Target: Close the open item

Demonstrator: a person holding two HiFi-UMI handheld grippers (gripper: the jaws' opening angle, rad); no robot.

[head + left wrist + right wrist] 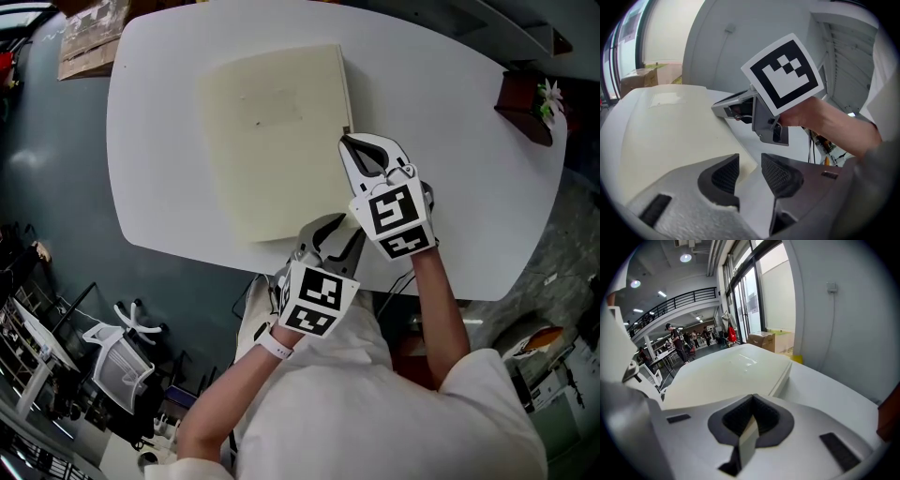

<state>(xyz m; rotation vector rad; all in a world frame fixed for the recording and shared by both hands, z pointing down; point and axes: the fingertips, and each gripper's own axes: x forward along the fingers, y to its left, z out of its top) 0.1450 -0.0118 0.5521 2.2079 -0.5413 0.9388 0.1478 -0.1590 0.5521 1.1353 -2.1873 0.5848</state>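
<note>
The large cream flat book with a plain cover (272, 141) lies in the upper middle of the head view on the white rounded table (450, 103). Its cover is down flat, so to my eye it is already shut and the closing looks done or nearly so.

The right gripper (352, 145) has its tip at the book's right-hand edge, which I take to be pressing or steadying that side. In its own view the right gripper (751, 404) has its pads brought together. The left gripper (336, 232) sits at the book's lower right corner with its jaws apart. In its own view the left gripper (750, 164) shows the corner of the cover beyond the gap, with neither pad on it, as though it has nothing more to hold.

A pale thin strip runs down from the right pads. I cannot say whether it is something pinched or just a surface seen through the gap. Whether that tip actually touches the book is also unclear. A small dark mark on the book's edge beside the tip is too small to name. The left gripper covers the book's near corner in the head view. The person's body fills the bottom of the frame.
</note>
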